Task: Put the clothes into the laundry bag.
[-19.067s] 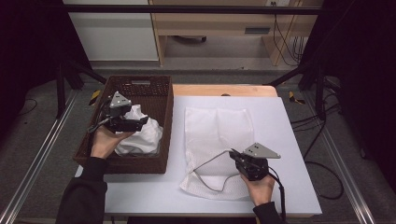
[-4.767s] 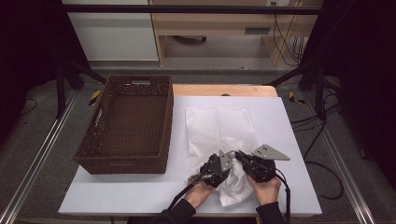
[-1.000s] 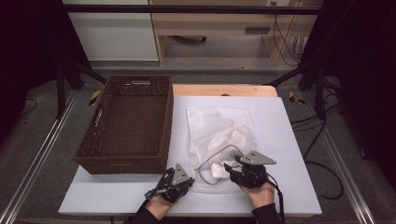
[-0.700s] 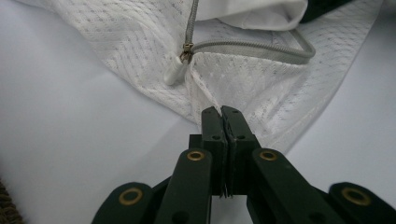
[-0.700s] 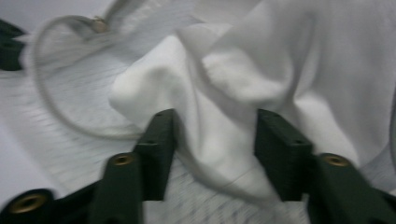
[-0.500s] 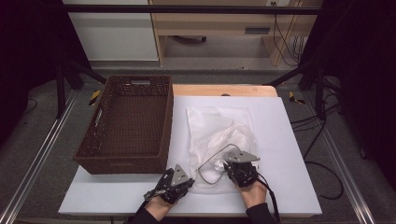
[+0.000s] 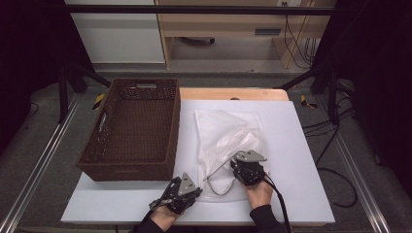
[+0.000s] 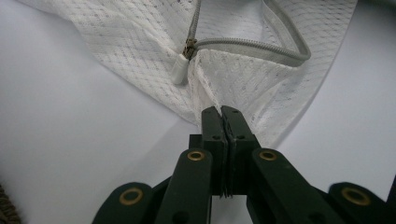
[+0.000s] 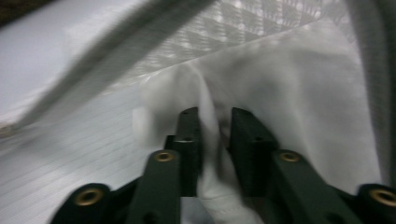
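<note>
a: materials first. mesh laundry bag, white, fine diamond-weave netting, grey zipper tape along its open mouth with a small white rubbery pull. it lies flat and crumpled on the white bench, matte and smooth. beside it stands a dark brown woven basket, rectangular, with a cut-out handle in the far wall.

b: bag relative to the tongs?

a: left tongs sit at the bag's near left corner, jaws pressed together on a pinch of the mesh edge; the zipper pull lies just beyond the tips, up and left of them. right tongs are at the bag's near end, reaching into the open mouth. jaws narrow, just been opening again; a fold of soft white cloth runs up between them, and the left jaw touches it. whether both pads press on it i cannot tell, that frame is blurred.

b: differences between views?

a: the high view gives the layout: left tongs near the bench's front edge, right tongs over the bag, basket left of both. the left gripper view resolves weave and zipper teeth. the right gripper view shows the plain cloth inside the netting, smooth against the mesh.
</note>
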Demonstrator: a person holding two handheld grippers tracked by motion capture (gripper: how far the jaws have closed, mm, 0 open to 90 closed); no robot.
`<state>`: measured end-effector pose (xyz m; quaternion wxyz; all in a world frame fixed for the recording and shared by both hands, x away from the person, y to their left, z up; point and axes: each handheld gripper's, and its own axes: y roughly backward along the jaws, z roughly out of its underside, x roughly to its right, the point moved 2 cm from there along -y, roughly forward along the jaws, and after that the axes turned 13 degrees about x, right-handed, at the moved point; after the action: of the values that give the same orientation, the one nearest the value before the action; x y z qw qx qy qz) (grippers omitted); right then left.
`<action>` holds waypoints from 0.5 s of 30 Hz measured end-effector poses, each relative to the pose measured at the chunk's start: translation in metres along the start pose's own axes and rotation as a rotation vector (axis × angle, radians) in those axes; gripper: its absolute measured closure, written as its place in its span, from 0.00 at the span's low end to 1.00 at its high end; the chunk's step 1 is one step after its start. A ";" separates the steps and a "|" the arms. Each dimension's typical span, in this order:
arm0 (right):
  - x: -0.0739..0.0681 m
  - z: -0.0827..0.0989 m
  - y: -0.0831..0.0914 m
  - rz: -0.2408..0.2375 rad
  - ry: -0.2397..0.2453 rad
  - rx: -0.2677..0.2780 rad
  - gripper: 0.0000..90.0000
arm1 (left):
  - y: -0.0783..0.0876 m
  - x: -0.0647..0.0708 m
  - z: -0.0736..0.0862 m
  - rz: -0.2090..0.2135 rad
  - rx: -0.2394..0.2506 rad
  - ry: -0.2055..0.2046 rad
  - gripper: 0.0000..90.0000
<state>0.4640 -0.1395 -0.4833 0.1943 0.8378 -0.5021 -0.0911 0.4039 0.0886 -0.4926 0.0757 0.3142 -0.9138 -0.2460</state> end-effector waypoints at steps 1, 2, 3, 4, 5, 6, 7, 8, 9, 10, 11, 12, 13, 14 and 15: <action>-0.001 -0.001 0.007 -0.018 -0.002 0.015 0.73 | 0.000 0.000 0.000 0.000 0.002 0.002 0.97; -0.001 -0.002 0.016 -0.030 -0.007 0.029 0.72 | 0.000 0.000 0.000 0.000 0.003 0.004 0.97; 0.000 -0.003 0.024 -0.048 -0.026 0.043 0.70 | 0.000 0.000 0.000 -0.005 0.005 0.003 0.97; 0.001 -0.003 0.034 -0.071 -0.032 0.058 0.69 | 0.000 -0.001 0.000 -0.005 0.005 0.004 0.97; 0.003 -0.002 0.044 -0.070 -0.032 0.070 0.68 | 0.000 -0.001 0.000 -0.004 0.005 0.004 0.97; 0.007 0.000 0.055 -0.062 -0.027 0.080 0.67 | 0.000 0.000 0.000 -0.004 0.005 0.005 0.97; 0.010 0.002 0.061 -0.049 -0.022 0.085 0.66 | 0.000 0.000 0.000 -0.003 0.006 0.005 0.97; 0.016 0.005 0.069 -0.022 -0.027 0.089 0.65 | 0.000 0.000 0.000 -0.005 0.007 0.006 0.97; 0.023 0.008 0.076 0.005 -0.031 0.092 0.64 | 0.000 0.000 0.000 -0.008 0.007 0.007 0.97; 0.031 0.012 0.081 0.032 -0.051 0.092 0.63 | 0.000 0.000 0.000 -0.005 0.007 0.008 0.97; 0.038 0.016 0.086 0.062 -0.068 0.085 0.62 | 0.000 0.000 0.000 -0.006 0.007 0.007 0.97; 0.045 0.022 0.089 0.091 -0.085 0.068 0.61 | 0.000 -0.001 0.000 -0.008 0.009 0.010 0.97; 0.051 0.029 0.089 0.098 -0.108 0.037 0.59 | 0.000 -0.001 0.000 -0.008 0.009 0.012 0.97; 0.054 0.035 0.088 0.093 -0.136 0.003 0.60 | 0.000 -0.001 0.000 -0.010 0.008 0.012 0.97; 0.056 0.041 0.086 0.088 -0.143 -0.017 0.62 | 0.000 -0.001 0.000 -0.010 0.008 0.014 0.97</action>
<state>0.4073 -0.2346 -0.4823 0.1689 0.8047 -0.5500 -0.1463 0.4052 0.0889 -0.4925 0.0794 0.3209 -0.9126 -0.2404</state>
